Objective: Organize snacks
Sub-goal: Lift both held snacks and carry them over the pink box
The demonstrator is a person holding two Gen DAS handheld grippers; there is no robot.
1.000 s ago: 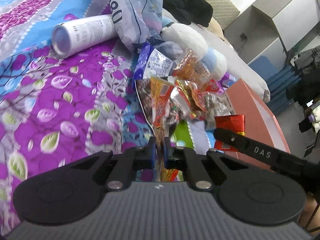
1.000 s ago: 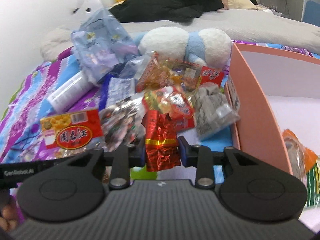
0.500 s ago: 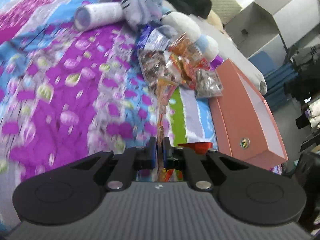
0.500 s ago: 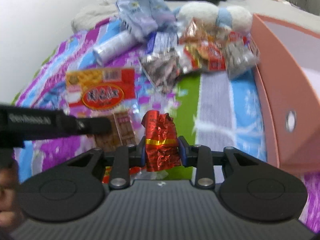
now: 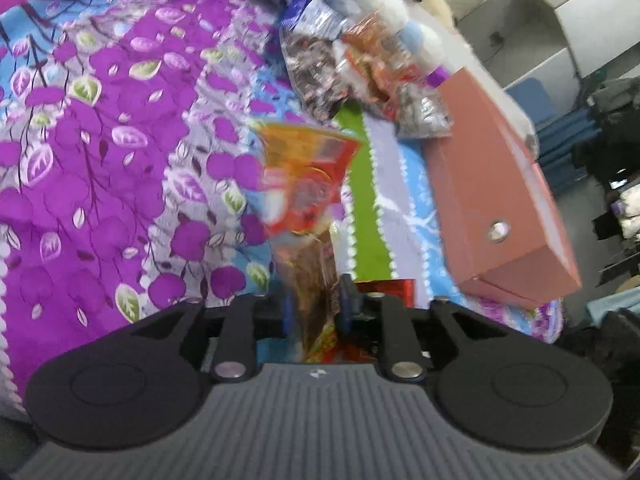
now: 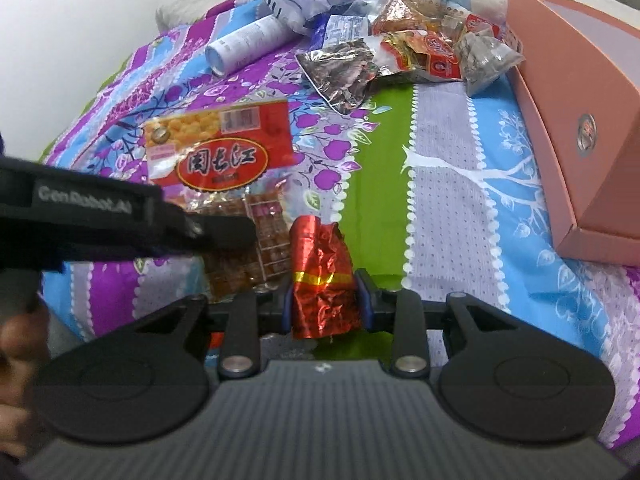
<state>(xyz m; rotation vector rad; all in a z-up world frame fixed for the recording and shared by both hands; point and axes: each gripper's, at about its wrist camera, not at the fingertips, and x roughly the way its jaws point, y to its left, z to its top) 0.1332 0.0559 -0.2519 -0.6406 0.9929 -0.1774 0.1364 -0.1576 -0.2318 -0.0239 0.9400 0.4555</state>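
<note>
A red-and-orange snack bag point(image 5: 308, 184) hangs blurred at centre frame, pinched between the left gripper's point(image 5: 316, 312) jaws. The right gripper point(image 6: 323, 300) clamps a crinkled red foil packet point(image 6: 320, 280) low at centre. More snacks point(image 6: 408, 52) pile at upper centre beside the pink box point(image 6: 576, 112) on the bed point(image 6: 460, 200).

Pretty bright, even indoor light, hardly any shadows. Left wrist view is smeared with motion blur, especially the orange-red clear plastic snack bag point(image 5: 308, 184). Right view is sharper; the crinkly red foil packet point(image 6: 322, 280) throws small glints. Fisheye bends the edges.
</note>
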